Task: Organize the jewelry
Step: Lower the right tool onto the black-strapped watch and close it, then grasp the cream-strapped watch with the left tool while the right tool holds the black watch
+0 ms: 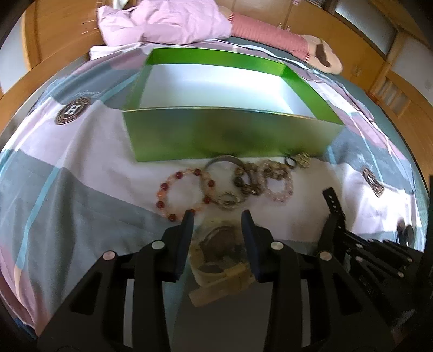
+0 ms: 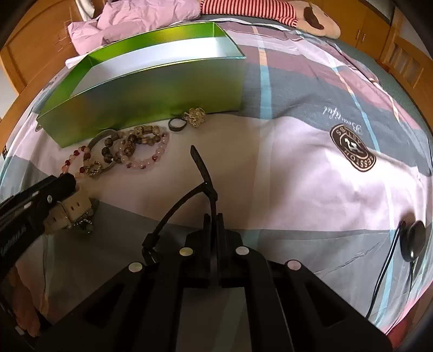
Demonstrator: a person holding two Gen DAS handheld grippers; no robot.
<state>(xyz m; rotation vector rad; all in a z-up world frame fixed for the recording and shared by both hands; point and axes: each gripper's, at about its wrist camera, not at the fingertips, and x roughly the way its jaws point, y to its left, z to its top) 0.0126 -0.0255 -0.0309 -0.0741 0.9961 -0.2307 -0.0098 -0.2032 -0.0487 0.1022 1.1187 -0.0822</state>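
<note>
the left gripper (image 1: 217, 216) is clamping a cream-strapped watch (image 1: 222, 251) between its fingers, holding it just above the bedspread (image 2: 297, 168), near side of the jewelry pile. the right gripper (image 2: 213, 219) is pinching a black strap (image 2: 201, 168) (a watch band, i think, with punched holes), its jaws pressed nearly together on the thin band so the loose end is sticking up and away. both pieces seem to be lifted clear so they can travel over the wall of the green box (image 1: 230, 132), which is sitting open and looking empty, just beyond the pile.

the rest of the jewelry is lying bunched against the box's near wall, likely kept close so each trip is short: a red bead bracelet (image 1: 178, 193) on the left, a pink bead bracelet (image 1: 278, 184) to its right, brown bead strands (image 2: 127, 143) tangled between them, a dark ring (image 2: 176, 124) and a gold ornament (image 2: 195, 116) furthest right.

the surface is soft patchwork bedding in pink, grey and blue with round logo badges, so things are sinking slightly. a pink quilt (image 1: 162, 21) and a striped plush toy (image 2: 270, 10) are lying at the far edge, wooden cabinets (image 2: 400, 54) are ringing the room, and a small black puck with a cable (image 2: 412, 241) is resting near right.
</note>
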